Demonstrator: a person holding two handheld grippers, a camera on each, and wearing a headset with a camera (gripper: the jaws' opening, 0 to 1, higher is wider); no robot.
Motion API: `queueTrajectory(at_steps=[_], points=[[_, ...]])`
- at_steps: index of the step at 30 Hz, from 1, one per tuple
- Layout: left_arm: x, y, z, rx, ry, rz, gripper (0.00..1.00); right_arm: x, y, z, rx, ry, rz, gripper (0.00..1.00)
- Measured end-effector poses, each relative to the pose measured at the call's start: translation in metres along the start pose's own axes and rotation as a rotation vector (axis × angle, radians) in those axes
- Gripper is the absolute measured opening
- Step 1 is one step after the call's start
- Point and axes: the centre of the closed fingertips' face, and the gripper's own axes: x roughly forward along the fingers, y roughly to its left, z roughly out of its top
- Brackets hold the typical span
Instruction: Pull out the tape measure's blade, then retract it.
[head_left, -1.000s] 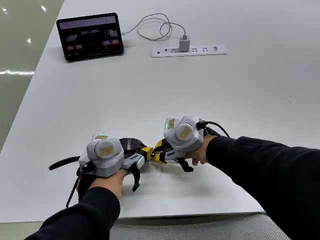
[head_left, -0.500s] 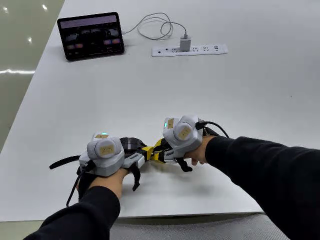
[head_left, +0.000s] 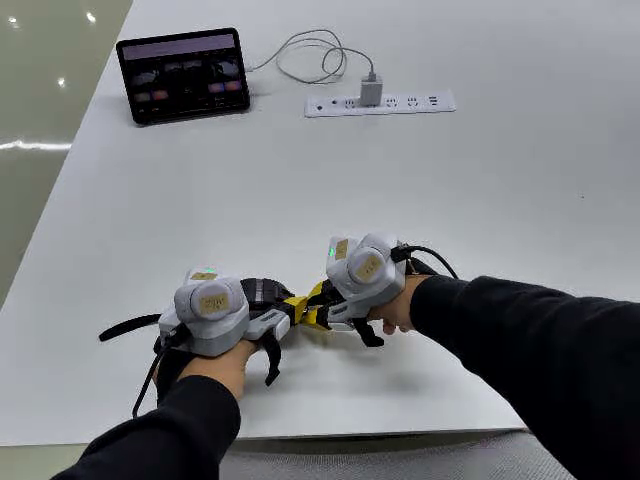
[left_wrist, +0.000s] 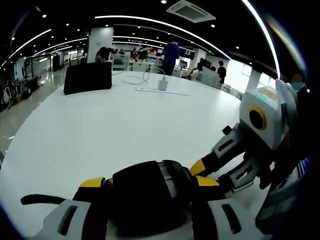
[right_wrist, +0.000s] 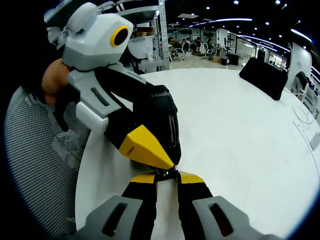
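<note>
Matte white table, nothing moved — left gripper clamps the round black tape measure, right gripper stays pinched on its blade tip.

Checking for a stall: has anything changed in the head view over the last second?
Nothing visibly changed; the slight picture shift is the camera. The left tool still clamps the round black tape measure, and the right tool stays shut on what looks like its blade end, with no blade drawn out yet.
</note>
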Motion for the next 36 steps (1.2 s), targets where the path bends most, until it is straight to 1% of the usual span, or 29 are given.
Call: queueTrajectory(at_steps=[9,16,18,19,20,22,25,26,27,28,29,30,31,33,34,35,36], points=[[0.0,0.0,0.0,0.0,0.001,-0.001,0.65,0.0,0.0,0.0,0.014,-0.007,-0.001,0.11],[0.0,-0.001,0.0,0.007,0.003,0.004,0.65,0.0,0.0,0.0,0.016,-0.002,-0.001,0.11],[0.0,-0.001,0.0,0.006,-0.006,0.005,0.66,0.0,0.0,0.001,0.026,0.0,-0.002,0.11],[0.0,0.0,0.001,0.005,-0.015,-0.001,0.66,0.001,0.001,0.001,0.026,0.003,-0.003,0.11],[0.0,-0.001,0.001,0.006,-0.014,-0.003,0.66,0.001,0.001,0.001,0.017,0.007,-0.004,0.12],[-0.001,-0.001,0.001,0.008,-0.008,-0.01,0.66,0.002,0.001,0.001,0.004,0.014,-0.009,0.12],[-0.002,-0.001,0.001,-0.001,0.002,-0.027,0.66,0.002,0.001,0.0,0.003,0.017,-0.015,0.12],[-0.001,-0.001,0.002,-0.005,0.0,-0.039,0.66,0.001,0.001,0.001,-0.006,0.019,-0.018,0.12],[-0.001,-0.001,0.002,-0.006,-0.004,-0.051,0.66,0.001,0.002,0.0,-0.021,0.023,-0.021,0.12],[-0.002,-0.001,0.002,-0.008,0.0,-0.06,0.66,0.0,0.0,-0.001,-0.033,0.03,-0.037,0.13],[-0.003,-0.001,0.003,-0.002,-0.002,-0.062,0.66,0.0,-0.001,-0.001,-0.032,0.03,-0.043,0.14],[-0.003,-0.001,0.006,0.008,-0.008,-0.063,0.67,-0.001,-0.002,0.0,-0.03,0.027,-0.048,0.16],[-0.004,0.001,0.01,0.005,-0.017,-0.066,0.69,-0.003,-0.003,0.0,-0.02,0.021,-0.058,0.17],[-0.003,0.005,0.012,0.011,-0.009,-0.069,0.79,-0.005,-0.006,-0.001,-0.014,0.019,-0.065,0.19],[-0.003,0.005,0.01,0.007,0.011,-0.077,0.87,-0.007,-0.006,-0.001,-0.009,0.016,-0.068,0.2],[-0.004,0.001,0.002,-0.043,0.073,-0.12,0.94,-0.009,-0.007,-0.001,-0.006,0.012,-0.072,0.2],[-0.004,0.006,0.001,-0.042,0.083,-0.119,0.99,-0.011,-0.007,0.0,-0.003,0.01,-0.072,0.22]])
